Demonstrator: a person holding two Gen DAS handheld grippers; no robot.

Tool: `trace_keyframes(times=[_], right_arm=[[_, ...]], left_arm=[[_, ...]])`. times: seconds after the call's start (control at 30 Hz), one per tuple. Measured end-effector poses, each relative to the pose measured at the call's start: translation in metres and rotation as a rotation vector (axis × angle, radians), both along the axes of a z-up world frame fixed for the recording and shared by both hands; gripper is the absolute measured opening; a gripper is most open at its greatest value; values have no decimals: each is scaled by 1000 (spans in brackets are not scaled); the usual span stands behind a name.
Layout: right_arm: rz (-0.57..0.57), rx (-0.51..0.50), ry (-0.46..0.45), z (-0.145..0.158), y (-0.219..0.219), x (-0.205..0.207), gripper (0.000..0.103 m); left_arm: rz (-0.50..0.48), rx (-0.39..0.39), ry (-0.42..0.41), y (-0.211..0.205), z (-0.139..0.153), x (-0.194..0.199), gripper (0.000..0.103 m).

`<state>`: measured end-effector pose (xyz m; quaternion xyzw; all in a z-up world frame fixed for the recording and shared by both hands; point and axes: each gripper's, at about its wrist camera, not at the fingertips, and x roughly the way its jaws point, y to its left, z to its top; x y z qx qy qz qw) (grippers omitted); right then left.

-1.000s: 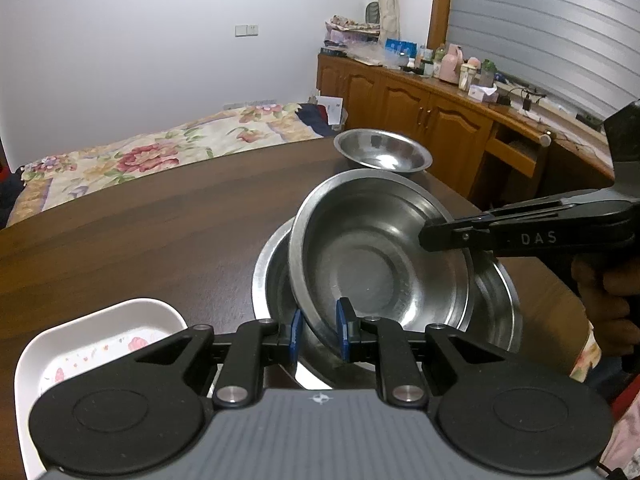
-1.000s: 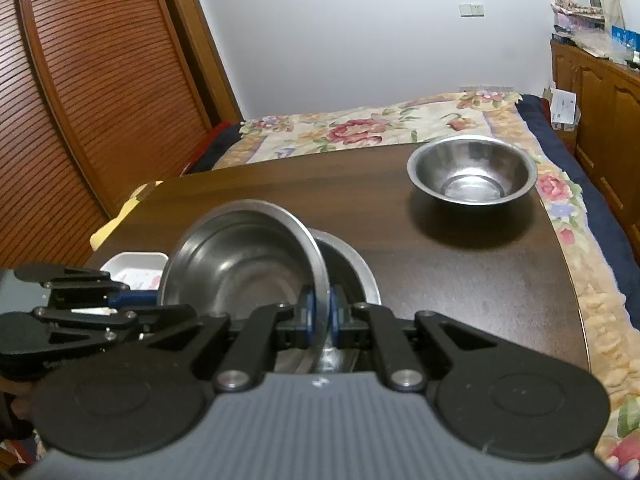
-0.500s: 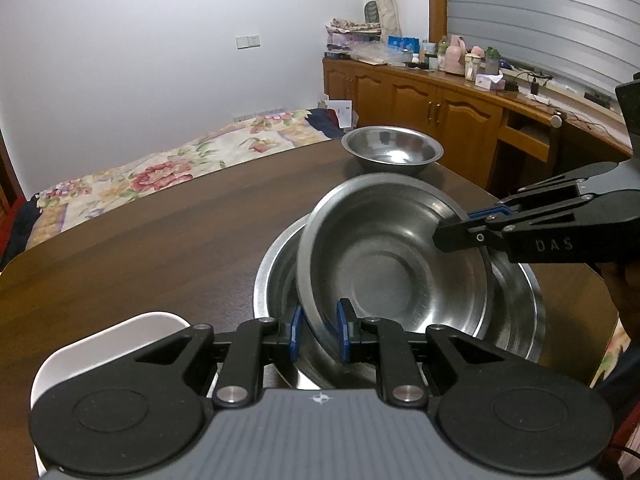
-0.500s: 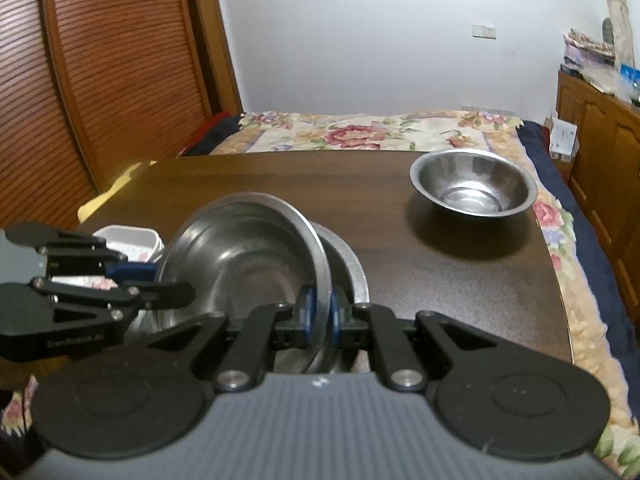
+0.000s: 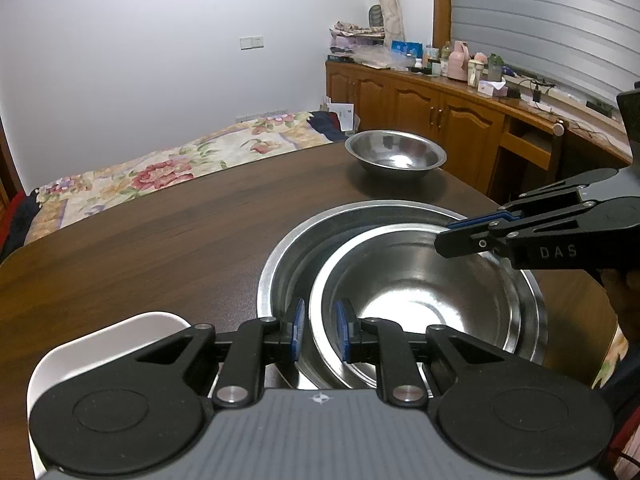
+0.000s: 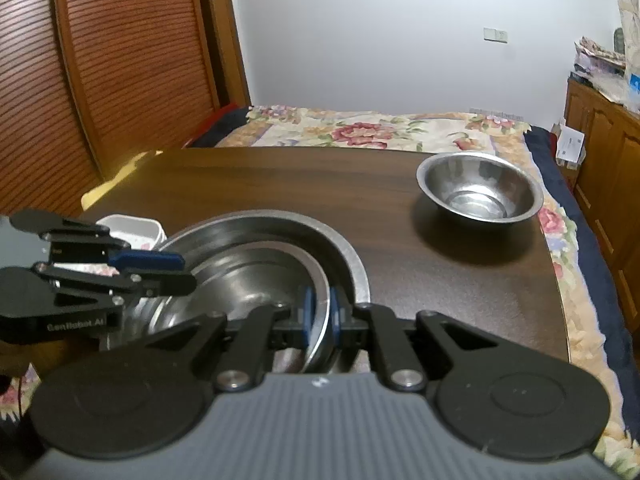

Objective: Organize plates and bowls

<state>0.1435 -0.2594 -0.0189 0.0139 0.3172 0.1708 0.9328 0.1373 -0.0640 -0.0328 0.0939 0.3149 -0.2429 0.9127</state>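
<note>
the inner steel bowl (image 5: 416,300) sits nested in the large steel bowl (image 5: 296,248) on the dark wooden table (image 5: 160,232), leaning toward the near side so a crescent of the larger one shows behind it. the left gripper (image 5: 319,330) has its blue pads (image 5: 297,328) apart, one on each side of the inner bowl's near rim, with visible gaps between pad and metal. the right gripper (image 6: 320,314) straddles the opposite rim of the same bowl; its pads (image 6: 307,312) also look parted around the rim, though the blur there makes it hard to say whether the outer pad touches the metal. in the left wrist view the right gripper (image 5: 460,236) reaches in from the right over the bowl's far edge.

a small steel bowl (image 6: 480,188) stands upright and alone near the far corner of the table, well apart from the stacked pair. a white dish (image 5: 104,344) rests at the table's near left edge, just beside the large bowl.
</note>
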Motion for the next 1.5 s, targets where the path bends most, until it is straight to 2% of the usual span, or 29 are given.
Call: trace_keyframes(times=[0.27,0.67,1.03,1.2,1.23,1.27,1.3,1.5], right_arm=[[-15,42,-26,8,-4,-1,11],[-61,61,-89,25,-23,3,11],[-146,56,-131,32,-56,22,12],[-198,54,-126,27,-78,43,17],[-208,54,-124,25,-83,49,25],[-215,52,-123,24,-85,52,39],[-222,51,-126,22,-88,54,44],[-257,58,-93,4,-106,83,46]], left_arm=[[11,-30,15,7,6,5,19],[15,-38,-41,3,32,18,19],[-16,-27,-70,-17,49,46,29],[-25,-34,-74,-30,56,65,41],[-26,-34,-74,-32,57,69,43],[-26,-34,-75,-35,58,72,45],[-26,-33,-76,-37,58,75,46],[-19,-20,-66,-47,55,92,50]])
